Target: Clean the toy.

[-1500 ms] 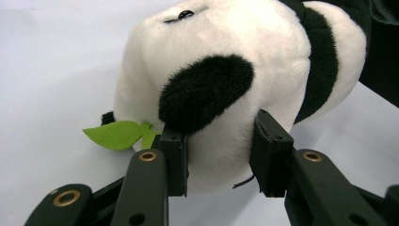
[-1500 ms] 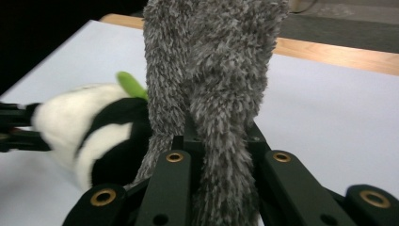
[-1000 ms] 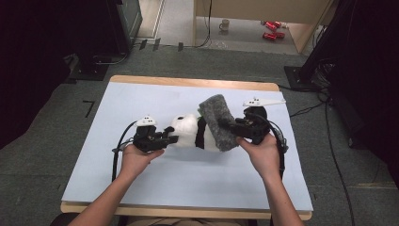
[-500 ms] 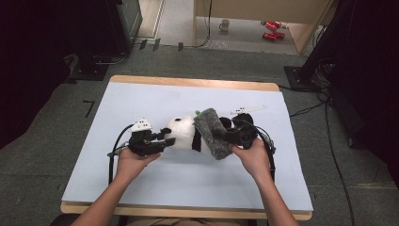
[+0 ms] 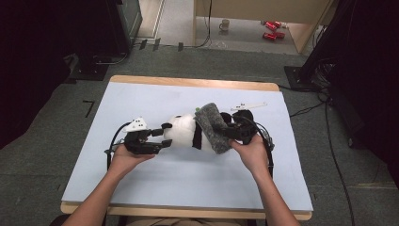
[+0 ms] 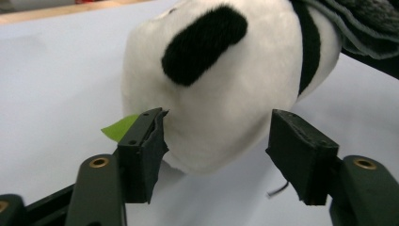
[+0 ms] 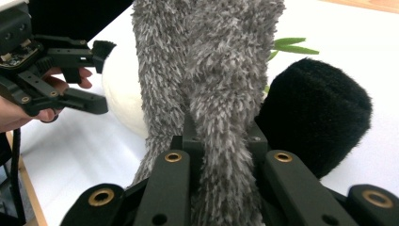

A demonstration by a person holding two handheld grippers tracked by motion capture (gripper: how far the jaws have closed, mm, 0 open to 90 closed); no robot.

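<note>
hidden: panda (image 5: pixel 184 133) body under grey cloth (image 5: pixel 214 128) | cut off: cloth top (right gripper view) | unreadable: red items (image 5: pixel 271 29)

The left hand-held gripper (image 5: pixel 162 136) has just been opening beside the plush panda (image 5: pixel 184 132); the right hand-held gripper (image 5: pixel 229 131) clamps the grey cloth (image 5: pixel 214 128).

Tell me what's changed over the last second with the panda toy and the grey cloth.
The right gripper has brought the grey cloth down across the panda toy, no longer held high. The left gripper has just been opening; its jaws now stand apart around the panda's head, the left one touching it. The right gripper stays clamped on the cloth; the panda lies where it was.
</note>
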